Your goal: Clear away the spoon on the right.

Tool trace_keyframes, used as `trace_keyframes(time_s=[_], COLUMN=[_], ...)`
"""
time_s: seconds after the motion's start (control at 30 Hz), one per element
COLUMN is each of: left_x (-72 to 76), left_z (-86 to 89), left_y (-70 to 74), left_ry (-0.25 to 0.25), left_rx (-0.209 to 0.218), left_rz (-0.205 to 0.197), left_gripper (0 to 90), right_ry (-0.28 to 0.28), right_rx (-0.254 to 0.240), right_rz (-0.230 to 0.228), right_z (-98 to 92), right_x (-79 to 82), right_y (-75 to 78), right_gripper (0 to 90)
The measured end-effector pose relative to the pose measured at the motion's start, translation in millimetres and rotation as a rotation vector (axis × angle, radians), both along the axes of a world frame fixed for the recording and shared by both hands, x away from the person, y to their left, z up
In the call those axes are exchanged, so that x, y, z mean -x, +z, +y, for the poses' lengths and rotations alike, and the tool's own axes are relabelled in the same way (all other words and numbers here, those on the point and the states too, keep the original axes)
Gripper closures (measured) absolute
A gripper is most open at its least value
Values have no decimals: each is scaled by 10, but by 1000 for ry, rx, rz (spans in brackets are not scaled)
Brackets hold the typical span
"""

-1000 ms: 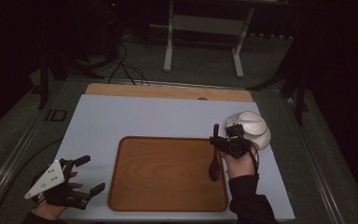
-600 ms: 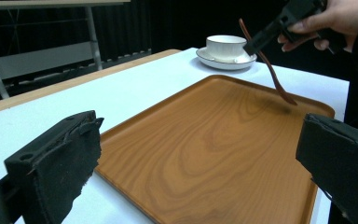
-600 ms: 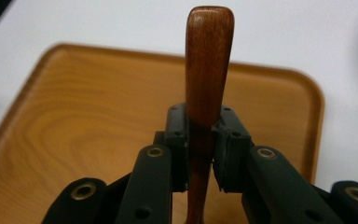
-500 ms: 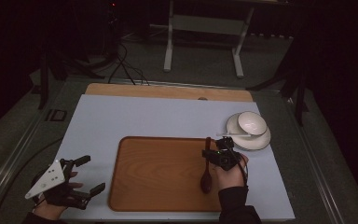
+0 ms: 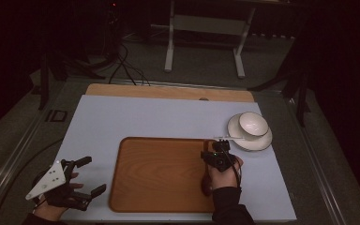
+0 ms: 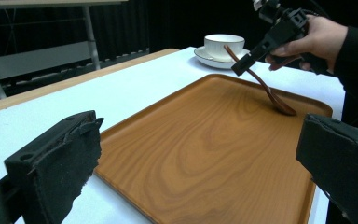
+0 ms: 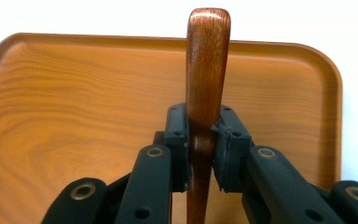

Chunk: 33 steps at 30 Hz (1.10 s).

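The right gripper [image 6: 242, 64] clamps a wooden spoon [image 6: 265, 88] — its bowl touches the wooden tray [image 5: 159, 173] near the tray's right edge. The left gripper [image 5: 86, 177] rests open at the table's [image 5: 136, 117] front-left corner — holding nothing.

Tray [image 5: 159, 173] interior: I read it as bare wood left of the spoon [image 6: 265, 88]; open passage across it.
Table [image 5: 136, 117] far edge: bare sheet, free to cross.
Right edge: bowl [image 5: 253, 123] on its saucer [image 5: 258, 142] blocks the far-right corner.
Tray right rim: the right gripper [image 5: 217, 154], clamping the spoon, occupies it.
Near-left corner: the left gripper [image 5: 86, 180], jaws apart, occupies it.
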<state>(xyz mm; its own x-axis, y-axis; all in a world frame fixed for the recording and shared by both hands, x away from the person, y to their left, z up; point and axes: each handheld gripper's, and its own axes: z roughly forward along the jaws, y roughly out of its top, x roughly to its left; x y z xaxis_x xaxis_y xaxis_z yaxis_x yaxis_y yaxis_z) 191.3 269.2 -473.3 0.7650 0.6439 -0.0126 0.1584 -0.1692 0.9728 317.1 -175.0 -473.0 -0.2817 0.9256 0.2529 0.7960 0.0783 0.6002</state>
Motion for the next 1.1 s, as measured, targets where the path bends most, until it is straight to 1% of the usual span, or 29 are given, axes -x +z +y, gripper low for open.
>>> trace_keyframes(time_s=[0.1,0.13,0.27,0.4,0.53,0.63,0.73,0.83,0.93,1.03,1.07,1.1], left_x=[-1,-1,2,3,11,9,8,10,9,9,10,11], left_z=[-2,-2,-6,-22,-38,-37,-33,-33,-33,-33,-32,-31], left_y=[-1,-1,0,-2,1,0,-1,0,1,1,1,2], left_ry=[-2,-3,-5,-10,-12,-13,-12,-12,-12,-12,-12,-11], left_rx=[-1,-1,-1,-9,-5,-6,-6,-5,-5,-6,-6,-5], left_rz=[1,1,0,0,-2,1,0,0,0,0,0,0], left_gripper=[0,0,0,0,0,0,0,0,0,0,0,0], right_ry=[-10,-18,-49,-65,-87,-107,-123,-130,-138,-144,-144,-146], right_rx=[5,-3,-1,5,11,9,18,30,23,29,38,35], right_rz=[-6,-6,-14,-6,0,0,0,-5,-3,-4,-7,-5], right_z=[2,-2,-23,-34,-57,-92,-108,-114,-120,-129,-128,-130], right_x=[-30,-44,-78,-112,-155,-178,-195,-205,-212,-224,-225,-227], right_y=[-46,-69,-156,-229,-297,-328,-364,-395,-409,-427,-433,-442], right_gripper=[773,772,771,771,770,770,770,768,768,756,756,755])
